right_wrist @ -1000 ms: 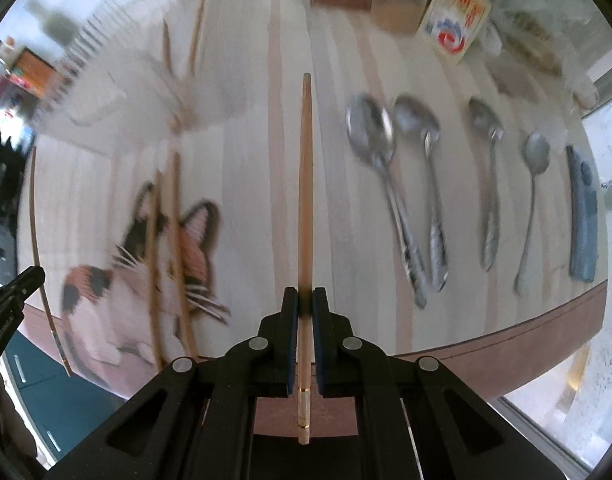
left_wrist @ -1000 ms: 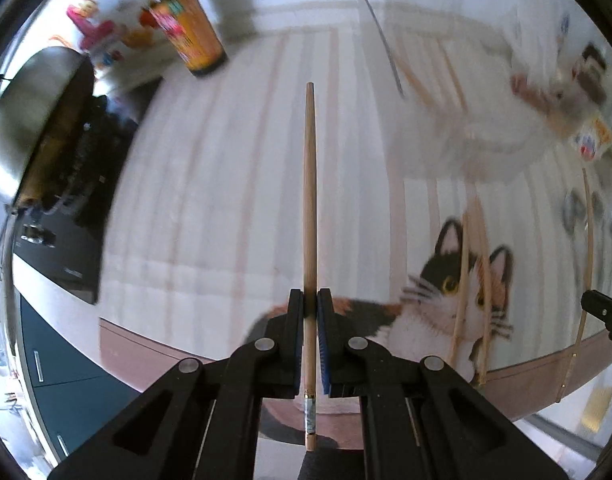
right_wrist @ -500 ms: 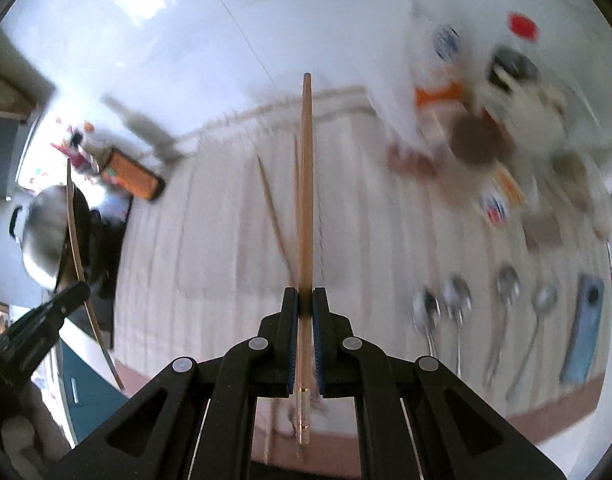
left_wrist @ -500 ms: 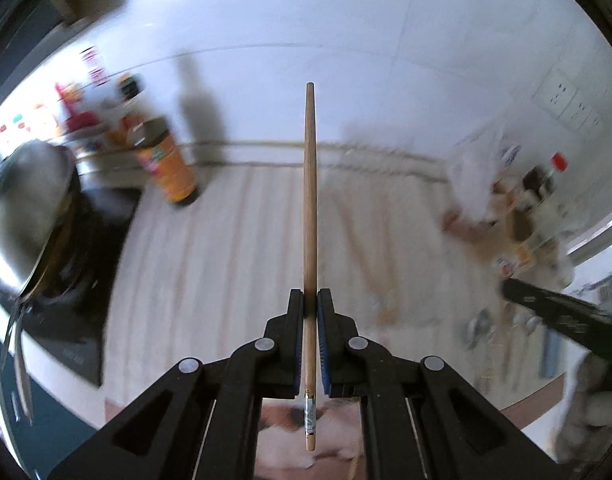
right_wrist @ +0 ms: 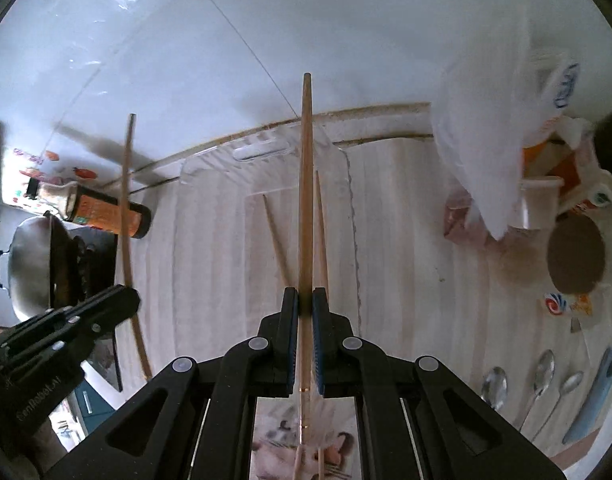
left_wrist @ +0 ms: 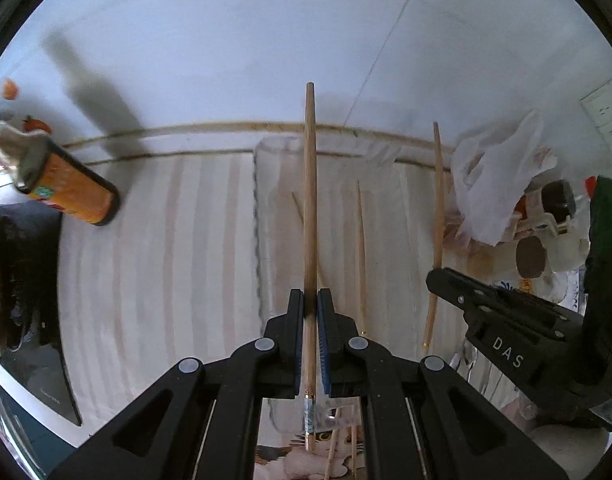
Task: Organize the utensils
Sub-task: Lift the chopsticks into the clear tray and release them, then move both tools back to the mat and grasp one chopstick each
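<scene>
So I've swung both claws up off the cat mat: left gripper and right gripper each clamp a chopstick, now above the clear tray ahead — drop-off next, I reckon.

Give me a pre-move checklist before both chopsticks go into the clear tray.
1. Left hand-held gripper shut on its chopstick: ok.
2. Right hand-held gripper shut on its chopstick: ok.
3. Both chopsticks point toward the clear tray: ok.
4. Room left beside the two chopsticks lying in the tray: ok.
5. Height of the tips above the tray: cannot tell.
6. Spoons away from the path: ok.
</scene>
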{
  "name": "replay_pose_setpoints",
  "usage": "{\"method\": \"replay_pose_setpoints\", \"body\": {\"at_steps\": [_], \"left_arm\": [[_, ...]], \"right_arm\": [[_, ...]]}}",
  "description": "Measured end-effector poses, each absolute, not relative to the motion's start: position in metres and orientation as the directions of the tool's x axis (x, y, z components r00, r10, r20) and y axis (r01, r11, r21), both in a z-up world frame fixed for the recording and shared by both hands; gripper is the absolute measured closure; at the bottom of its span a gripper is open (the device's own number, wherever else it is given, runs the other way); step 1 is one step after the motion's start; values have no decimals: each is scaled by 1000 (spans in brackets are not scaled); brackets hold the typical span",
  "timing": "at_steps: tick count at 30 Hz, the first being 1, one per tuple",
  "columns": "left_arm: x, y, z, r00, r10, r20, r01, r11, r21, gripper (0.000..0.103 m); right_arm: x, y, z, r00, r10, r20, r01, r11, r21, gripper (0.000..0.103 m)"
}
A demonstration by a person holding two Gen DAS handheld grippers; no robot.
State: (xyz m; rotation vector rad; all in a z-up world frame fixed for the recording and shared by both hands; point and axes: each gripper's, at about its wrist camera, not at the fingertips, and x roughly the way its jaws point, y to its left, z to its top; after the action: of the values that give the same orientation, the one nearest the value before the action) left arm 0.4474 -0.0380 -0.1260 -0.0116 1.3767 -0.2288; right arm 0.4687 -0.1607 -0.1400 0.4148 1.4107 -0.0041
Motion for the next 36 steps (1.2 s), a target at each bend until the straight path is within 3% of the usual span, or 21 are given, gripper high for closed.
{"method": "replay_pose_setpoints", "body": {"at_steps": [6, 9, 12, 14, 16, 19, 23, 25, 27, 36], "left_arm": [[448, -32, -138, 117, -179, -977, 119, 979, -166, 95], [438, -24, -128, 174, -139, -975, 99, 987, -124, 88], [419, -10, -113, 274, -77, -959, 60, 996, -63, 65], [404, 0, -103, 339, -20, -940, 22, 1000, -13, 41], [388, 10, -96, 397, 35, -917, -19, 999, 31, 33], [364, 20, -94, 448, 82, -890, -61, 996, 61, 33], [337, 29, -99, 485, 140, -863, -104, 989, 102, 10], [325, 32, -106, 492, 158, -856, -115, 987, 116, 9], [315, 35, -117, 476, 169, -863, -109, 985, 133, 2], [269, 42, -189, 364, 338, -868, -91, 940, 328, 0]], "right_arm": [[477, -150, -164, 62, 264, -963, 203, 941, 271, 93], [471, -157, -164, 65, 277, -959, 234, 930, 284, 67], [461, -168, -151, 104, 257, -961, 254, 927, 275, 63], [446, -175, -138, 134, 234, -963, 260, 930, 262, 63], [431, -180, -128, 160, 211, -964, 269, 931, 248, 63], [402, -184, -117, 192, 171, -966, 287, 932, 222, 63], [366, -183, -109, 232, 139, -963, 296, 933, 206, 62], [348, -178, -111, 249, 127, -960, 299, 933, 201, 55], [332, -171, -117, 254, 111, -961, 288, 940, 185, 51], [276, -125, -211, 51, 144, -988, 277, 949, 152, 51]]}}
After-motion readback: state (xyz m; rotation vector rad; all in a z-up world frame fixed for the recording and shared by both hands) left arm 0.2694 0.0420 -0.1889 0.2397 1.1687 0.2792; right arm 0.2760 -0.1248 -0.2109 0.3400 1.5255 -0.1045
